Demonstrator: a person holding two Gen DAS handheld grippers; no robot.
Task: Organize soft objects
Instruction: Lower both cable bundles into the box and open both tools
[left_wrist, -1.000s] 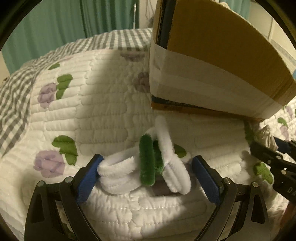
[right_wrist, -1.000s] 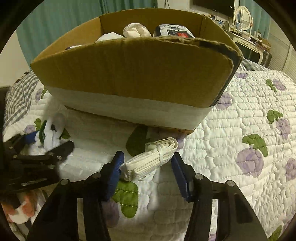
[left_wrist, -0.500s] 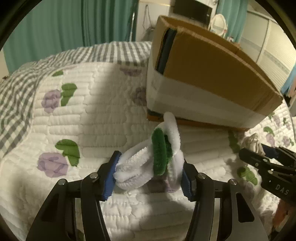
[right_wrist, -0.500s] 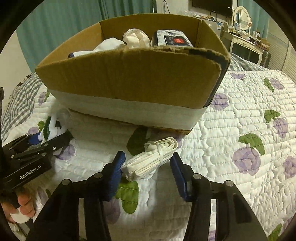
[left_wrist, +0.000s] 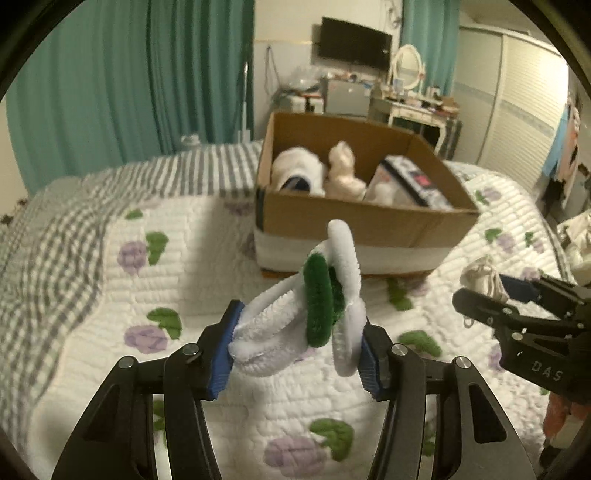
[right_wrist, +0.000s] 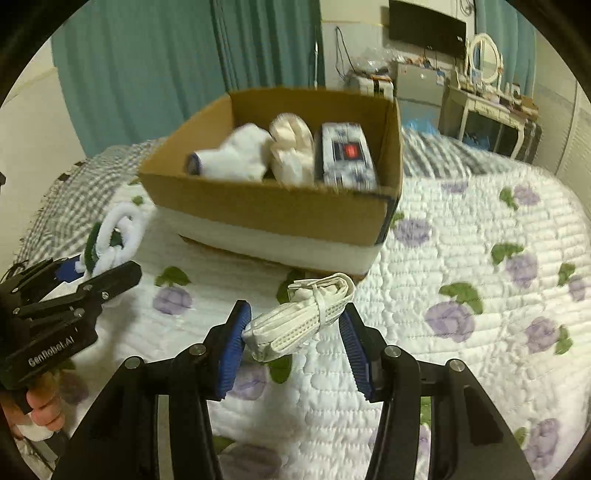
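fuzzy loops (left_wrist: 314, 314) pinched by left hand-held gripper (left_wrist: 297, 345); right hand-held gripper (right_wrist: 295, 334) clamps folded cloth (right_wrist: 306, 314), blurred box (right_wrist: 273, 206) contents.

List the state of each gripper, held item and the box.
left gripper: shut on the white and green chenille loops, lifted off the quilt.
right gripper: shut on the folded white bundle, lifted.
cardboard box: open-topped, resting on the quilt, partly filled.
white sock: lying in the box.
cream cloth: lying in the box.
patterned packet: lying in the box.
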